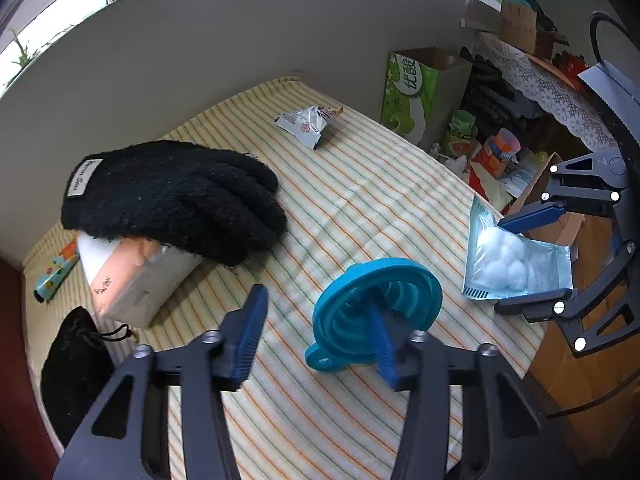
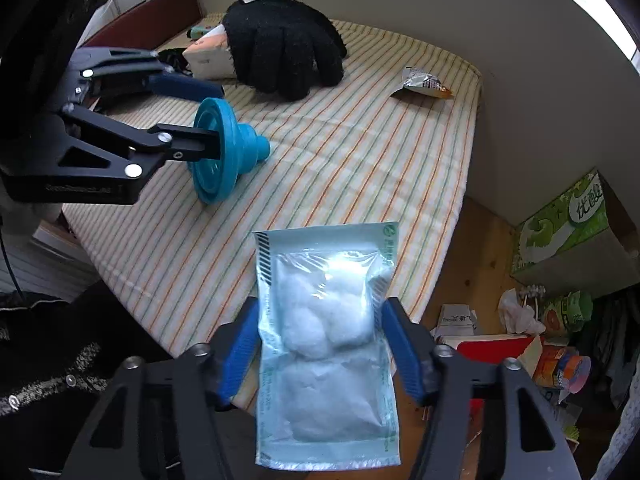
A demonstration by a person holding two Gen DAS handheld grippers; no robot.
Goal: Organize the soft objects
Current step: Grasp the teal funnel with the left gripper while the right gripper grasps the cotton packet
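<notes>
My right gripper (image 2: 320, 344) is shut on a clear packet of cotton balls (image 2: 326, 336) and holds it over the right edge of the striped cloth (image 2: 360, 152); the packet also shows in the left wrist view (image 1: 516, 268). My left gripper (image 1: 320, 340) is open above the cloth, and its right finger (image 1: 384, 352) reaches into a blue collapsible funnel (image 1: 376, 312) lying on its side. The funnel also shows in the right wrist view (image 2: 224, 156). A black knit glove (image 1: 172, 196) rests on a tissue pack (image 1: 136, 280) at the left.
A torn snack wrapper (image 1: 312, 122) lies at the far end of the cloth. A black drawstring pouch (image 1: 76, 364) and a small patterned tube (image 1: 56, 276) lie at the left edge. A green carton (image 1: 412, 92) and clutter (image 1: 496, 152) stand on the floor at right.
</notes>
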